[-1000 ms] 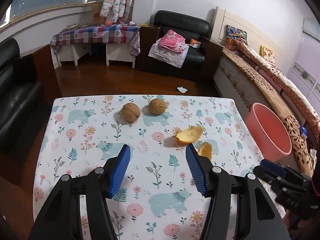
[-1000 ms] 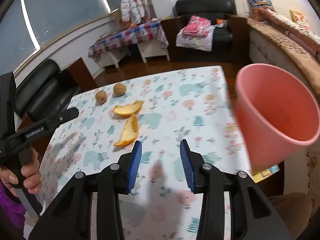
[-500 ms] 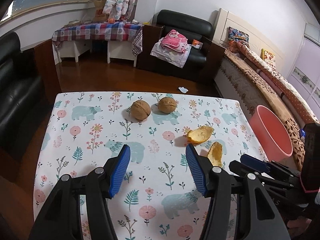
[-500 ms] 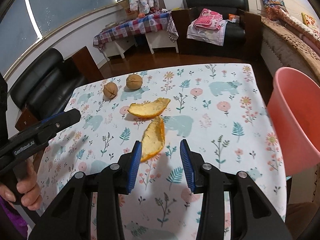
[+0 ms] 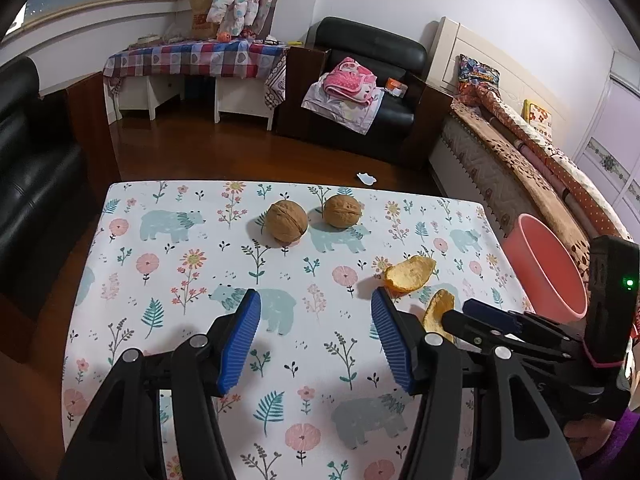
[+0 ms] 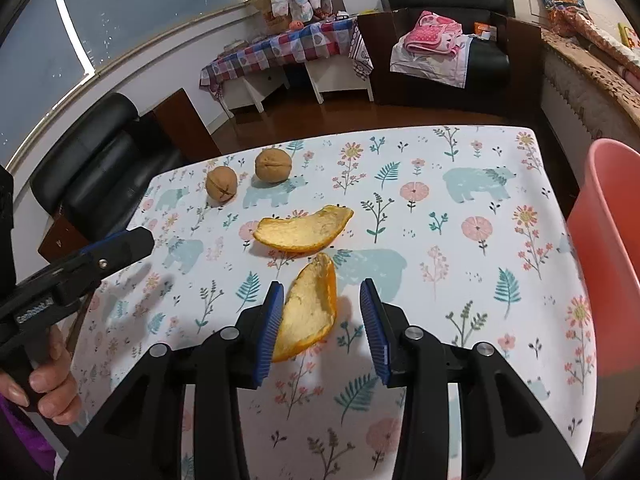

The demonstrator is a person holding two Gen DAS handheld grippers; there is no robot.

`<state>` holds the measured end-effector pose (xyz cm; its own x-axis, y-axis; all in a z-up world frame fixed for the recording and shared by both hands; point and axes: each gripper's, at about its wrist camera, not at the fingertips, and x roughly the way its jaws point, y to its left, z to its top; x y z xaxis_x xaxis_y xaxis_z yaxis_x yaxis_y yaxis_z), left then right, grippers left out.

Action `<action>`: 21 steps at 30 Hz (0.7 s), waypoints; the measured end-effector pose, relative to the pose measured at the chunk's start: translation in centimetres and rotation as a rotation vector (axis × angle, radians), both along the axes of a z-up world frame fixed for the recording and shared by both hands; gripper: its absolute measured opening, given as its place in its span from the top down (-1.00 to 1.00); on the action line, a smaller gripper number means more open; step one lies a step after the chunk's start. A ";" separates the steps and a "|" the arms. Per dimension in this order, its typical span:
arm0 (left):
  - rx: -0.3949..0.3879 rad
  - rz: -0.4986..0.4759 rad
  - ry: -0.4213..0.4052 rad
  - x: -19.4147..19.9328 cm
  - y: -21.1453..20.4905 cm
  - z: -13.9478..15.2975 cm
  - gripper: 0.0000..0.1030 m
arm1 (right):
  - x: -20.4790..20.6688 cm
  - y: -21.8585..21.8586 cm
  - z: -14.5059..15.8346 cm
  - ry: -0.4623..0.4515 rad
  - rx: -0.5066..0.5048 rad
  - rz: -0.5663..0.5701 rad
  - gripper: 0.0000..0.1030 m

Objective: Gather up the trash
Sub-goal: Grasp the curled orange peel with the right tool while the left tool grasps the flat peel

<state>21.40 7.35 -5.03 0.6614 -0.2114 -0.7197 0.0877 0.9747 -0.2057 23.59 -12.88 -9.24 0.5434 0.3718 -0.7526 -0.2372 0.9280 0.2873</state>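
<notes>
Orange peel (image 6: 308, 308), the nearer of two pieces, lies on the flowered desk (image 6: 460, 240) right between the jaws of the right gripper (image 6: 320, 320). The jaws stand apart; the left pad looks to be at the peel's edge, but nothing is pinched. The second orange peel (image 6: 304, 230) sits just beyond it at about 12 o'clock, and two walnuts (image 6: 248, 176) rest farther off near 11 o'clock. A pink bin (image 6: 608, 260) stands off the desk's edge at 3 o'clock.

The left gripper (image 5: 316, 336) hangs over bare cloth, jaws wide apart and empty, with the walnuts ahead at 12 o'clock.

The step in hand looks like the first pick: the right gripper is lined up on the near peel. The next move calls for sinking a touch lower and closing gently, since the peel is thin and curved and could slip or tip out, then carrying it to the bin at 3 o'clock.
</notes>
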 end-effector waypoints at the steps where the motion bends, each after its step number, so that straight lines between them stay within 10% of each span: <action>1: -0.002 -0.002 0.000 0.2 -0.1 0.0 -0.10 | 0.1 0.1 -0.1 0.004 0.003 0.004 0.22; 5: -0.010 -0.015 0.003 0.8 -0.6 -0.2 -0.10 | 0.8 0.5 -0.9 0.025 -0.005 0.013 0.25; 9: -0.019 -0.034 0.011 1.7 -1.7 -0.6 -0.09 | 0.9 0.5 -1.2 0.033 0.001 0.008 0.83; 21: -0.076 -0.073 0.077 5.4 -5.8 -3.1 0.13 | -1.1 -3.0 0.4 -0.010 0.025 -0.040 0.88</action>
<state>26.75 1.57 -8.14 0.5855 -0.3134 -0.7477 0.1393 0.9474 -0.2881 22.49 -15.93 -8.81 0.5657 0.3677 -0.7381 -0.2025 0.9296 0.3079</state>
